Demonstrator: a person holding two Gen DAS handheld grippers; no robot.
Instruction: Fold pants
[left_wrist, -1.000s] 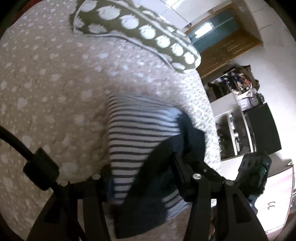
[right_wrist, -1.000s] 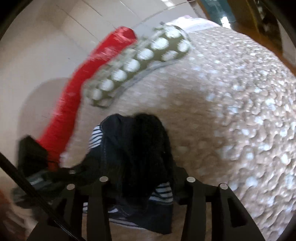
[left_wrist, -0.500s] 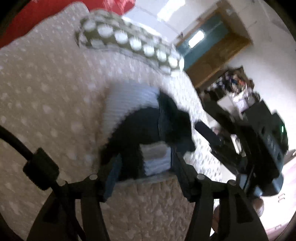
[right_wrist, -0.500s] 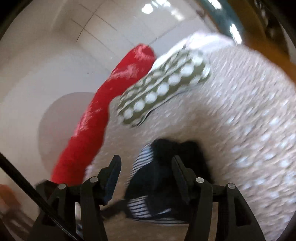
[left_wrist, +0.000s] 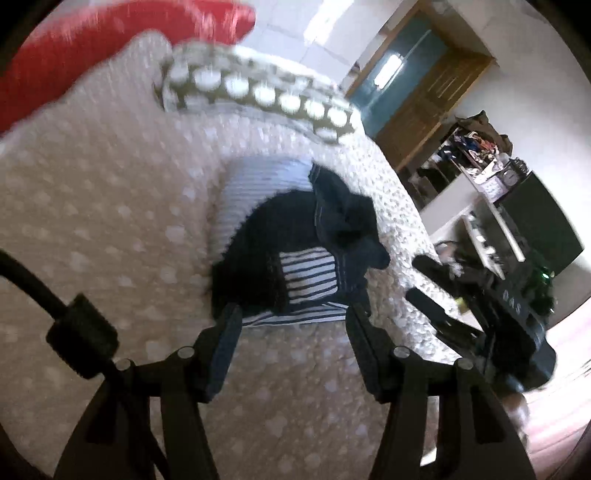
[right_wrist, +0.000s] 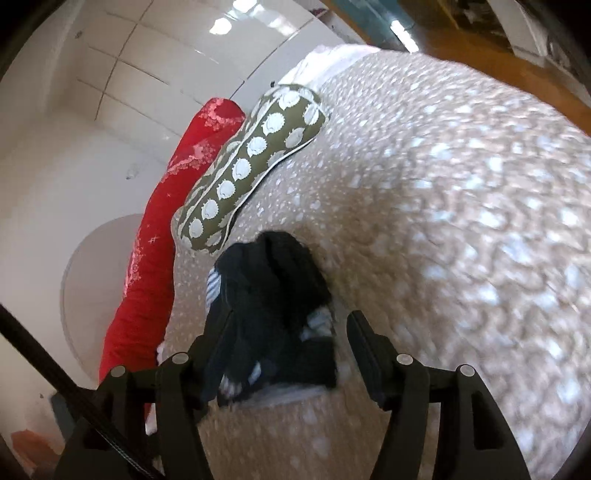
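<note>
The pants (left_wrist: 291, 254) lie in a folded bundle on the beige dotted bedspread (left_wrist: 92, 206), dark navy cloth over white-and-navy stripes. My left gripper (left_wrist: 293, 332) hangs just in front of the bundle, its jaws opening, nothing between them. In the right wrist view the same bundle (right_wrist: 273, 306) lies ahead, dark with striped patches showing. My right gripper (right_wrist: 288, 336) is pulled back from it, jaws opening and free of the cloth. The right gripper's black body (left_wrist: 517, 325) shows at the bed's right edge in the left wrist view.
An olive pillow with white dots (right_wrist: 251, 166) lies behind the pants, and a long red bolster (right_wrist: 162, 240) runs along the white wall. Past the bed's right edge stand a wooden door (left_wrist: 421, 99), shelves and a black appliance (left_wrist: 535, 221).
Both grippers let go of the pants and drew back from the bundle, jaws widening. The pants now lie wholly on the bed, farther from both cameras.
</note>
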